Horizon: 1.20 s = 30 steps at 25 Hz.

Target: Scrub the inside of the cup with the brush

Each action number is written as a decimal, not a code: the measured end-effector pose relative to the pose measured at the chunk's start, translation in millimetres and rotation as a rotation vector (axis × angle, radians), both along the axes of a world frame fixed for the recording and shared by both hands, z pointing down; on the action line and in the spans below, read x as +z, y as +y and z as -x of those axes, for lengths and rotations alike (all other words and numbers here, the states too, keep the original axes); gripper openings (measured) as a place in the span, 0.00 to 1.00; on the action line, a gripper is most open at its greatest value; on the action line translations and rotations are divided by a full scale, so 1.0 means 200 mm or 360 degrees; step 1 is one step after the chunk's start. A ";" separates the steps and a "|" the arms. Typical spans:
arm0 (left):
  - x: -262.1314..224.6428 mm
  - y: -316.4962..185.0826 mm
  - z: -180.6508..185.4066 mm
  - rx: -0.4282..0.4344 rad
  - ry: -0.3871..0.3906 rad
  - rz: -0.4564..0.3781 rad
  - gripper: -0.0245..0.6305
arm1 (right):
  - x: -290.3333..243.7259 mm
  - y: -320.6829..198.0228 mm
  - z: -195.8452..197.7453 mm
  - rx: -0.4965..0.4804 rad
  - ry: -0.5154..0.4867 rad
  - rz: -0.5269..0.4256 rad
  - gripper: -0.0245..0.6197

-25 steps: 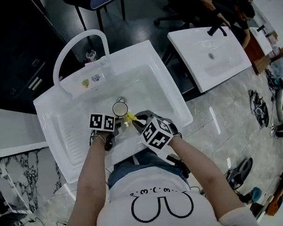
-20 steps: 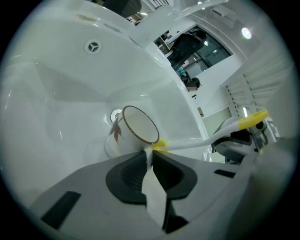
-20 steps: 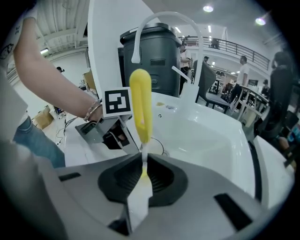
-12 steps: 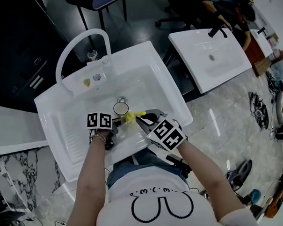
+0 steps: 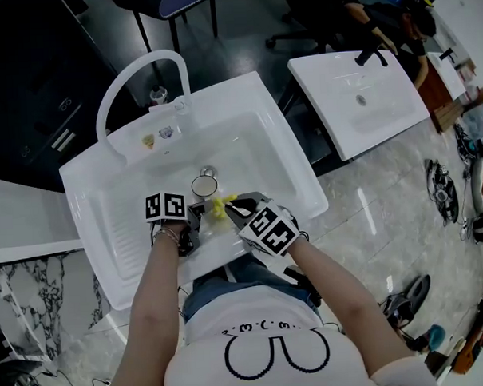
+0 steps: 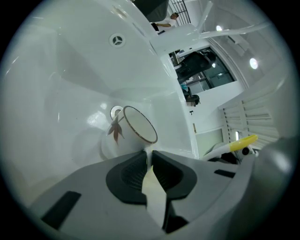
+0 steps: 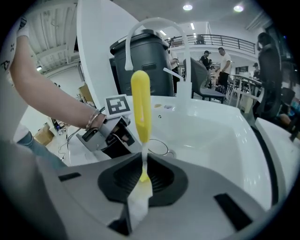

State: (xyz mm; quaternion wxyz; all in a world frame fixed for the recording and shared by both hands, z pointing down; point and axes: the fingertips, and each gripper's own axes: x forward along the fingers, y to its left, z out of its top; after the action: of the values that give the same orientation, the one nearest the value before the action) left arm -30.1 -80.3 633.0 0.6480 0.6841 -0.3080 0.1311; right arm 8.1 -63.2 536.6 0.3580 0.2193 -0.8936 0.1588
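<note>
A white cup (image 5: 204,186) with a brown rim and a leaf print (image 6: 133,126) hangs tilted over the white sink basin (image 5: 247,140). My left gripper (image 5: 194,212) (image 6: 149,154) is shut on a white part at the cup's lower edge. To its right, my right gripper (image 5: 231,206) (image 7: 143,161) is shut on the thin stem of a yellow brush (image 5: 218,207) (image 7: 140,105). The brush stands up between the jaws, just beside the cup's rim (image 7: 157,146) and outside the cup. The brush's end (image 6: 236,143) shows at the right edge of the left gripper view.
A white arched faucet (image 5: 133,81) stands at the sink's back left. The drain (image 5: 208,171) lies just behind the cup. A second white sink (image 5: 357,95) sits to the right across a dark gap. People (image 7: 220,61) stand far behind.
The right gripper swung out to the right with the brush and has come back left towards the cup. The left gripper's marker cube has shifted slightly left. The cup has stayed over the drain.
</note>
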 end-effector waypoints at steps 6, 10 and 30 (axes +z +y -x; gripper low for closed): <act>0.01 0.02 0.01 0.0048 -0.0042 -0.0016 0.12 | -0.07 -0.05 -0.03 0.0054 -0.0044 -0.0058 0.10; 0.02 0.05 0.00 0.0093 -0.0106 -0.0017 0.12 | -0.18 -0.10 -0.08 0.0111 -0.0101 -0.0134 0.10; 0.11 0.14 0.04 0.0338 -0.0514 0.0023 0.14 | -0.11 -0.10 -0.06 0.0006 0.0007 -0.0177 0.10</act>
State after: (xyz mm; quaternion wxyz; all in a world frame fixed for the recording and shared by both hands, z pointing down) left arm -38.7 -52.4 654.6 0.5777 0.6781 -0.3330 0.3092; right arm 20.6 -83.3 515.6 0.3470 0.2409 -0.8998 0.1092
